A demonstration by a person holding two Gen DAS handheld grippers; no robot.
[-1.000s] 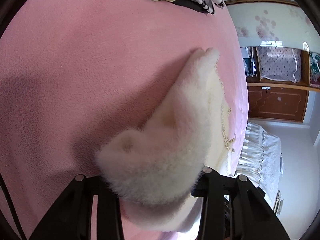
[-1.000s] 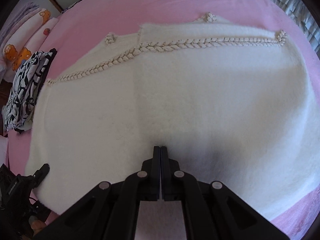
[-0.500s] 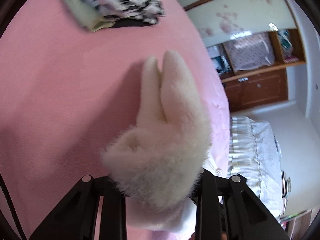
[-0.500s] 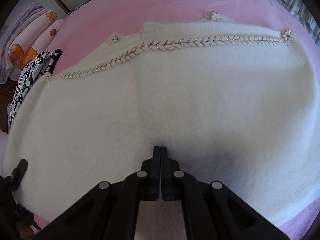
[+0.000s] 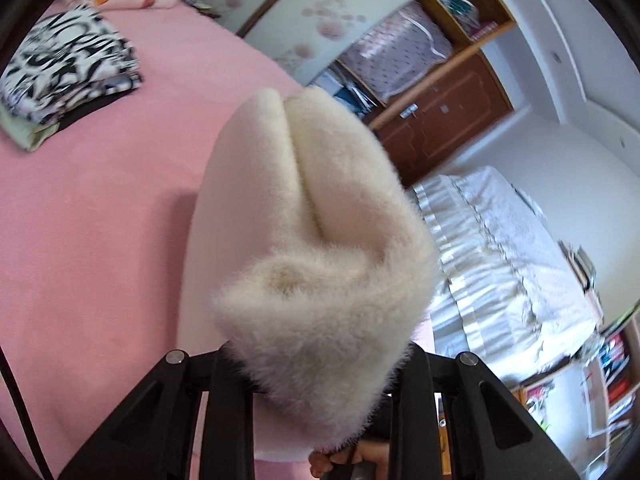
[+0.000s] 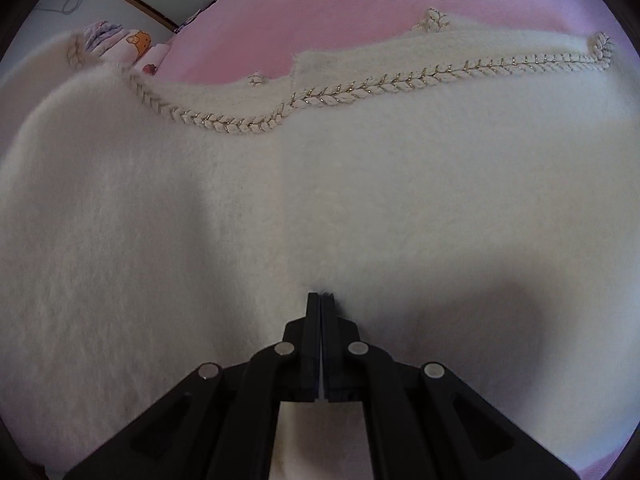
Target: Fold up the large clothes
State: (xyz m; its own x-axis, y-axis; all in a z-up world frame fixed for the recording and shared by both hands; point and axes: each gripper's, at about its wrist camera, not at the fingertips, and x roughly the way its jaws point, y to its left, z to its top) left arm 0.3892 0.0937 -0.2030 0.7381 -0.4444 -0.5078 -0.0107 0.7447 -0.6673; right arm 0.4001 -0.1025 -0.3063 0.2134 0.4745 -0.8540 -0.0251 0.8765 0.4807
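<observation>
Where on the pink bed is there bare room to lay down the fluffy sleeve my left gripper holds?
Bare pink blanket lies between the fluffy cream sleeve and the folded black-and-white patterned garment. A second strip lies beyond the braided trim. The cream cardigan body is covered; the right gripper rests there.

Cream fluffy cardigan (image 6: pixel 360 200), gold-flecked braid trim (image 6: pixel 360 92), pink bedspread (image 5: pixel 100 200), black-and-white patterned clothes (image 5: pixel 68 64)
</observation>
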